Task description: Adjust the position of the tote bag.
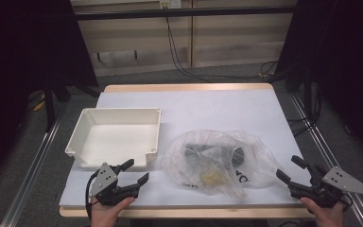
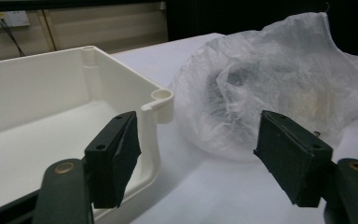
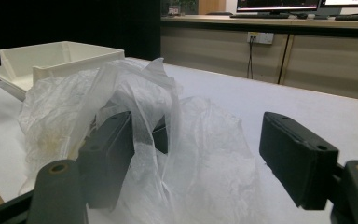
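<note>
Between the two pairs of tongs, near the front edge of the counter (image 1: 227, 101), a crumpled clear plastic bag (image 1: 217, 161) is seen lying on the white cover. Dark things and something pale yellow are made out through the plastic, but what they are cannot be told. The bag is placed to the right of the left tongs (image 1: 137, 172) and to the left of the right tongs (image 1: 290, 169), apart from the left pair and close to the right pair.

Behind the left tongs, a shallow white tray (image 1: 82, 127) with an empty floor is set on the counter, its near right corner just beside the bag. In the left gripper view, the corner of the tray (image 2: 161, 100) is seen just past the left jaw, and the bag (image 2: 284, 79) is seen ahead between the jaws and farther off. No other thing is found between either pair of tongs and the bag.

Both pairs of tongs are held by hands at the front edge of the counter. The left tongs are held wide, with nothing gripped. The right tongs are likewise held wide; in the right gripper view a fold of the bag (image 3: 140, 121) is seen rising in front of the left jaw, though whether it is touched cannot be told, and nothing is pinched.
</note>
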### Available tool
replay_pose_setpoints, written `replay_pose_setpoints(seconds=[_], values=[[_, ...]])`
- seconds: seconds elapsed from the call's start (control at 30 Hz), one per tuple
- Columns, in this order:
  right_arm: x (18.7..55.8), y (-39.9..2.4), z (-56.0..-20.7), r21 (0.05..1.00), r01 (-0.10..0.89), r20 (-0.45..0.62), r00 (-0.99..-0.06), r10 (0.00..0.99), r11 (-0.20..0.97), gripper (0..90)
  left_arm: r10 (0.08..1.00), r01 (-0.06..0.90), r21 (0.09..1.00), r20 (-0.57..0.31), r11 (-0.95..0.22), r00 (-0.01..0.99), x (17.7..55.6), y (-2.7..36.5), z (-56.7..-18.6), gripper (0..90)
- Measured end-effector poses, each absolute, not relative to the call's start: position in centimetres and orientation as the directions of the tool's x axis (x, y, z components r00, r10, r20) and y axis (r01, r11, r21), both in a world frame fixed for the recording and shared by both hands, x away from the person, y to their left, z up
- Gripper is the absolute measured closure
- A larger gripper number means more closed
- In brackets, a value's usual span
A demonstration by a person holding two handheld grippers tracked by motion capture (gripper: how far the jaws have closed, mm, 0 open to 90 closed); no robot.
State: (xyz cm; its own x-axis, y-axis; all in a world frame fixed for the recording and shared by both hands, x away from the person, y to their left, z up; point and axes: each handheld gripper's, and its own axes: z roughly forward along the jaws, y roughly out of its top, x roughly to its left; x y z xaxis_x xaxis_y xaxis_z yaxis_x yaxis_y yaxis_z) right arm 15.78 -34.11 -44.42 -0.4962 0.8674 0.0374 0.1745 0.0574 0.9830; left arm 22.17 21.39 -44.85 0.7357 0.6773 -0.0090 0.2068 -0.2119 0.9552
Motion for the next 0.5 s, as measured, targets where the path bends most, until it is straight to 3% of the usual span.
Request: replay_pose_setpoints(seconds=[0.33, 0.5], values=[[15.8, -33.9, -44.3, 0.982, 0.185, 0.056, -0.515, 0.855, 0.047, 27.6, 0.618, 0.218, 0.938, -0.006, -0.268, 0.786, 21.2, 19.4, -44.3, 47.2], [15.8, -33.9, -44.3, 0.980, 0.192, 0.064, -0.522, 0.851, 0.044, 28.5, 0.574, 0.221, 0.934, -0.022, -0.280, 0.818, 21.1, 18.5, -44.1, 50.0]])
